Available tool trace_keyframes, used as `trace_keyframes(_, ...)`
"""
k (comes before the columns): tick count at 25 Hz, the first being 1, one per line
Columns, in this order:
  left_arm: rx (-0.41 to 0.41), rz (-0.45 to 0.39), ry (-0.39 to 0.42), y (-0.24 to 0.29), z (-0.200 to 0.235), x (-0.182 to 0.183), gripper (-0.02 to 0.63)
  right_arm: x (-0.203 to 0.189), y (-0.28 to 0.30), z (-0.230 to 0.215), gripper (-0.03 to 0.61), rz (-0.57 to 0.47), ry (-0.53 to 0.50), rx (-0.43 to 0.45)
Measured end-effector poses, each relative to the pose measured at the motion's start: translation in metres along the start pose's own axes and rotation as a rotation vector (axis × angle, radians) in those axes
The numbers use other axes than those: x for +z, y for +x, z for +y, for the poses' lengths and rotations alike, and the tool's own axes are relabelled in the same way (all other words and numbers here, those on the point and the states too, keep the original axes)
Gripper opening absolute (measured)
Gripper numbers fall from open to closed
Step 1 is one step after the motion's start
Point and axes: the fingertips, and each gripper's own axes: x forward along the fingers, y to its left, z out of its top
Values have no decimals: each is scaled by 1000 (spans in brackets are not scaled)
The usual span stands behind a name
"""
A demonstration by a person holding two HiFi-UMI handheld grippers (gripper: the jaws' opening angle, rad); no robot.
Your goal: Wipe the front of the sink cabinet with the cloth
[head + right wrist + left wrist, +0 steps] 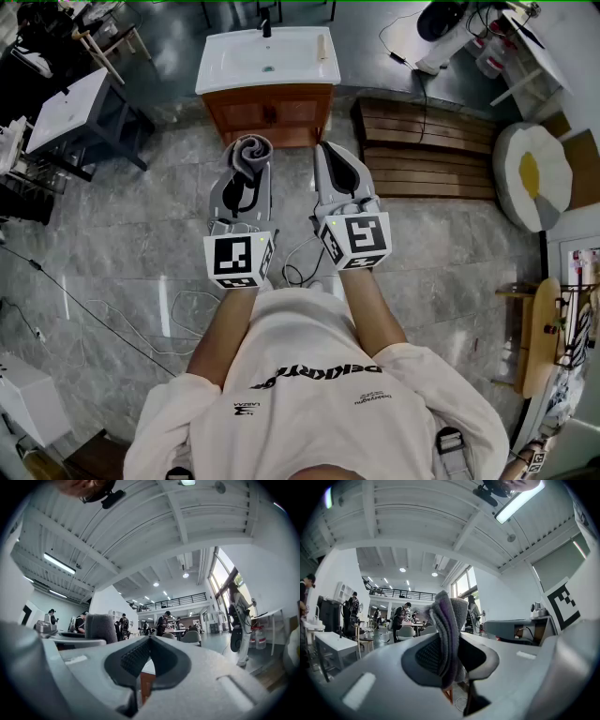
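The sink cabinet [270, 111] stands ahead of me on the floor, brown wood under a white basin top [267, 58]. My left gripper [250, 161] is shut on a grey folded cloth [251, 150], held a short way in front of the cabinet's front. In the left gripper view the cloth [447, 630] sticks up between the closed jaws. My right gripper [336, 161] is beside it, shut with nothing in it; in the right gripper view its jaws [149, 656] meet and the cloth [100, 628] shows off to the left.
A dark table with a white top [70, 117] stands at the left. Brown slatted boards [427, 150] lie right of the cabinet, with a round white and yellow cushion [534, 176] beyond. Cables [178, 309] trail on the grey tiled floor.
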Motion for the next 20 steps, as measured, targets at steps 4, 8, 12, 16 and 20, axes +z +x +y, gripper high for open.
trace_keyframes(4,4,6,0,0,-4,-5,83,-9,-3,-6,0,17,23,0)
trace_keyframes(8,14,17,-1,-2,-11,-10,84,-12,-8,-12,0,26,52,6)
trace_keyframes(12,28,28,-2,0,-19,-13,84,-11,-13,-23,0,29,42,7)
trace_keyframes(16,34,21,17,3,-30,-15,84,-12,-16,-31,0,21,20,12)
trace_keyframes(20,60,33,17,4,-34,-24,84,-15,-17,-36,0,18,34,35)
